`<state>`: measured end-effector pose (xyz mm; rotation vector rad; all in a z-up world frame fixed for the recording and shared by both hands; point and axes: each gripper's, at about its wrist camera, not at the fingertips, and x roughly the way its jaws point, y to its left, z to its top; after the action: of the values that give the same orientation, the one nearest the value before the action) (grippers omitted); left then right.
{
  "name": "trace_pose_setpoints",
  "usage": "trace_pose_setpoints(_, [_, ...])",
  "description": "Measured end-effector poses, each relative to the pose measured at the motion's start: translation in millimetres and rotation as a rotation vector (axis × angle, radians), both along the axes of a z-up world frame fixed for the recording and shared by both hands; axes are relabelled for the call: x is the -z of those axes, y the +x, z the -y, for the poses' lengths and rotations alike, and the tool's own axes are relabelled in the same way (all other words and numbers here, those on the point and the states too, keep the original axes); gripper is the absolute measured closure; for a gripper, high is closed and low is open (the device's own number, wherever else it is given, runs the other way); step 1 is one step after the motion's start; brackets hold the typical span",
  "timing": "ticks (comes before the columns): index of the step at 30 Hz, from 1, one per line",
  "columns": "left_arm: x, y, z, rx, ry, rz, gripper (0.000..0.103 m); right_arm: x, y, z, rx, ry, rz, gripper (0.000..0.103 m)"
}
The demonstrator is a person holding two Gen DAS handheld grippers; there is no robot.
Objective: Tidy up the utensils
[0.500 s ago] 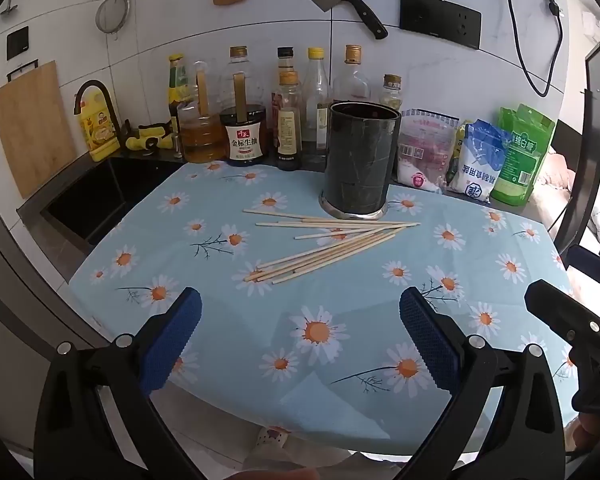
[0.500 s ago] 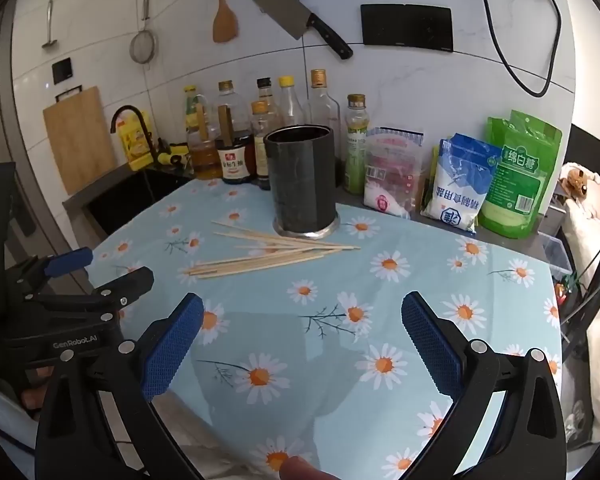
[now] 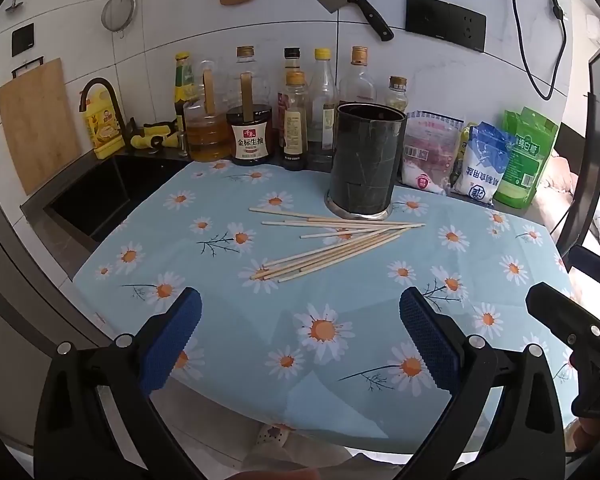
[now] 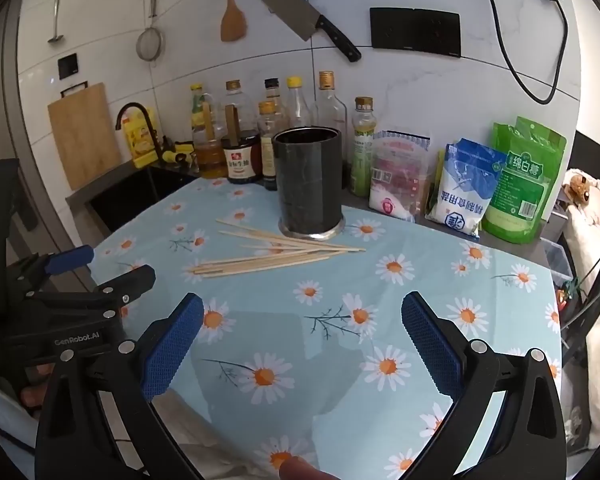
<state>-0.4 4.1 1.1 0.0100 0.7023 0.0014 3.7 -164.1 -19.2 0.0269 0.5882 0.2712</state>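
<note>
The fingers (image 3: 428, 344) of both grippers were spread wide, nothing pinched, over the worktop's (image 3: 356, 300) near edge. The chopsticks (image 3: 332, 240) were scattered beside the dark holder (image 3: 364, 160) towards the far edge.

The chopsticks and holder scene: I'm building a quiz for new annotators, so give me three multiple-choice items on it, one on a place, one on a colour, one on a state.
1. Where do the chopsticks lie?
A. inside the holder
B. on the tablecloth in front of the holder
C. in the sink

2. What colour are the pads of the left claw?
A. blue
B. red
C. yellow

3. How does the right claw stand?
A. shut on a chopstick
B. shut on nothing
C. open, holding nothing

Answers:
1 B: the sticks lie loose on the daisy tablecloth, just in front of the dark holder.
2 A: both pads show blue in the left wrist view.
3 C: its pads stand wide apart with only cloth between them.
</note>
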Motion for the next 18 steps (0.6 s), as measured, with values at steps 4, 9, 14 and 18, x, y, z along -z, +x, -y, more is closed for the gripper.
trace_pose_setpoints(4, [0.8, -1.8, -1.2, -0.005, -0.002, -0.004, 0.006, 2.8, -0.1, 2.2, 0.000, 0.004, -0.005, 0.008])
trace_pose_setpoints(9, [1.0, -2.1, -1.3, -0.008, 0.001, 0.000, 0.006, 1.9, 0.3, 2.5, -0.001, 0.004, -0.003, 0.008])
trace_pose_setpoints(14, [0.7, -1.7, -2.5, -0.009, 0.001, -0.001, 0.006, 1.1, -0.5, 2.3, -0.003, 0.004, -0.003, 0.008])
trace_pose_setpoints(18, [1.5, -3.0, -2.2, -0.009, 0.000, -0.002, 0.006, 1.2, -0.4, 2.5, -0.003, 0.003, -0.001, 0.008])
